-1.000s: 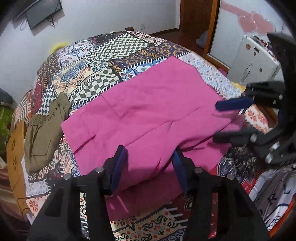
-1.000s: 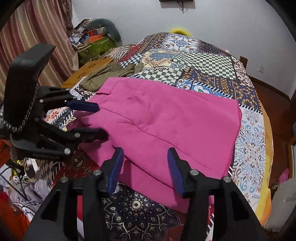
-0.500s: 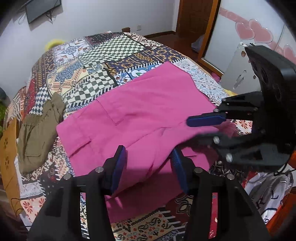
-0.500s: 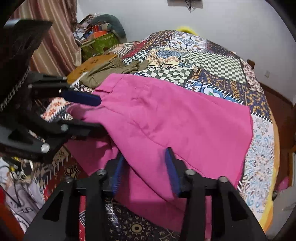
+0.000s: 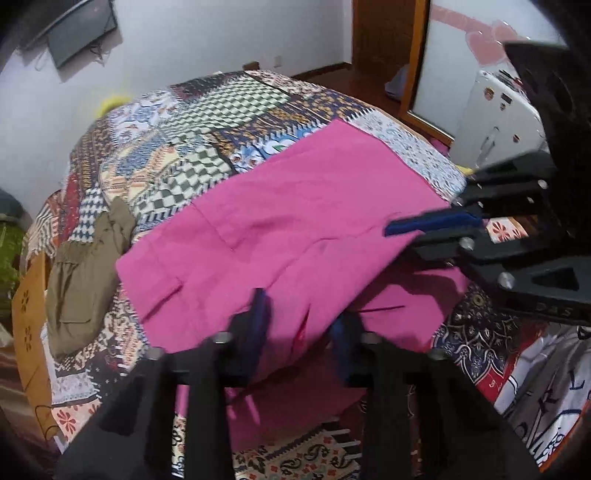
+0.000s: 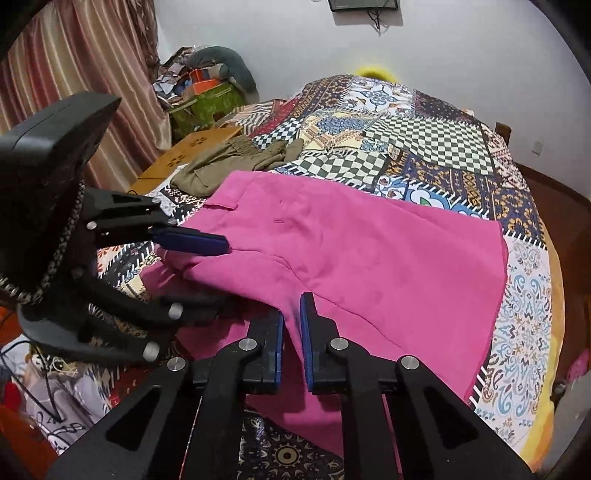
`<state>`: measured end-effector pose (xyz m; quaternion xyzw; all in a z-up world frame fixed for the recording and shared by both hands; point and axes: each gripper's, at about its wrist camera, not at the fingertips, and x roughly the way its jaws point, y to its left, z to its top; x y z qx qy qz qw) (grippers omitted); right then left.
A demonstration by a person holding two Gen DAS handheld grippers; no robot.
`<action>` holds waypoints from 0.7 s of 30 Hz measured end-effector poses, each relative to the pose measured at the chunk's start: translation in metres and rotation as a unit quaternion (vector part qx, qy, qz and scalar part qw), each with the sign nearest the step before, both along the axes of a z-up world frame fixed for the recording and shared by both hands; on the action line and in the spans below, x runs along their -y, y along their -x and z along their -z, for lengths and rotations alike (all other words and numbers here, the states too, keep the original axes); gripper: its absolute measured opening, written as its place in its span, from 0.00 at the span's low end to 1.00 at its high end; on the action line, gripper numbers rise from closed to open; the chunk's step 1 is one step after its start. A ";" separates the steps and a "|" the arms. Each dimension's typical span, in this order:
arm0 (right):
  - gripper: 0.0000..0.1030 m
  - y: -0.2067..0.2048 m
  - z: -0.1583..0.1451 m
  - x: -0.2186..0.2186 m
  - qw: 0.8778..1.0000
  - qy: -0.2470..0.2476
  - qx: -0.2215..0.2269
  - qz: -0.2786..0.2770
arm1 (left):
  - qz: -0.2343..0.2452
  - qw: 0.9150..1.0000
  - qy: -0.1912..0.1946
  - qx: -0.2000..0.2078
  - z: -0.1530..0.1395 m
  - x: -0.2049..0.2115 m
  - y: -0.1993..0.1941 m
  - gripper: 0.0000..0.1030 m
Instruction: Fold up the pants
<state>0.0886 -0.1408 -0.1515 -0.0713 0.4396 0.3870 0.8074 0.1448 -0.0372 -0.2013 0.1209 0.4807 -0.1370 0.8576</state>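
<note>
Pink pants [image 6: 369, 258] lie spread across a patchwork bedspread [image 6: 424, 136], the near edge raised off the bed and the far portion flat. The right gripper [image 6: 291, 325] has its 2 blue-padded fingers nearly pressed together, pinching a ridge of pink cloth at that near edge; in the left wrist view the same gripper [image 5: 410, 236] enters from the right side with a blue pad lying on top of the fabric. The left gripper [image 5: 301, 325] appears blurred in its own camera, its fingers standing apart with pink cloth bunched between them; whether it has clamped the cloth cannot be told. In the right wrist view the left gripper [image 6: 207, 273] shows 1 blue pad above the fabric edge and 1 black finger below it, with cloth passing between. An olive-green garment [image 6: 229, 162] lies on the bed just beyond the pants' far corner. A wall-mounted television [image 5: 81, 33], striped curtains [image 6: 74, 74] and a white appliance [image 5: 495, 118] surround the bed.
</note>
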 end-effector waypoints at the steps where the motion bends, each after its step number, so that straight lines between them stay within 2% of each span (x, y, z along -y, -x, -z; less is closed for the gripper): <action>1: 0.07 0.001 -0.001 0.000 1.000 0.000 0.001 -0.002 | -0.004 1.000 0.003 0.005 -0.003 -0.003 0.000 0.20; 3: 0.07 0.003 -0.002 0.001 1.000 -0.002 0.004 -0.005 | -0.010 1.000 0.011 0.014 -0.009 -0.006 0.003 0.13; 5: 0.07 0.005 -0.003 0.001 1.000 -0.003 0.006 -0.007 | -0.007 1.000 0.017 0.017 -0.013 -0.007 0.005 0.11; 13: 0.07 0.013 -0.006 0.004 1.000 -0.002 0.010 -0.009 | 0.013 1.000 0.016 0.008 -0.009 0.000 0.023 0.10; 21: 0.07 0.021 0.007 0.008 1.000 0.018 -0.006 -0.014 | 0.021 1.000 0.015 -0.017 0.007 0.008 0.031 0.10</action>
